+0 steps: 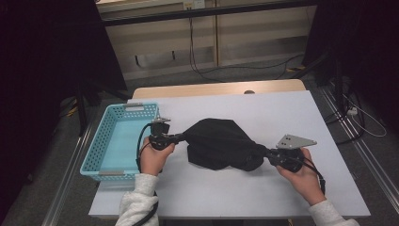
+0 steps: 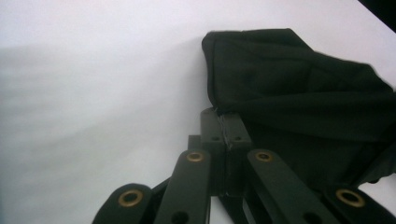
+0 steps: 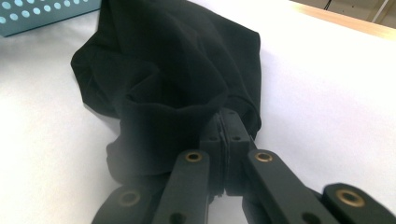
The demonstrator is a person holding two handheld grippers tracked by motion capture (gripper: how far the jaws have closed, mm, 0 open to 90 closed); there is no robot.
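From above, my left gripper (image 1: pixel 181 137) and right gripper (image 1: pixel 265 151) stretch the black cloth (image 1: pixel 219 141) mid-table, basket (image 1: pixel 106 146) at nine o'clock. Left gripper view: jaws pinch its edge. Right gripper view: jaws clamp a bunched corner.

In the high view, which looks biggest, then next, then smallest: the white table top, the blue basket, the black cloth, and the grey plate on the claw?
1. White table top: by far the biggest.
2. Blue basket and black cloth: they look about alike, so I won't rank them.
3. Grey plate on the right claw: smallest.
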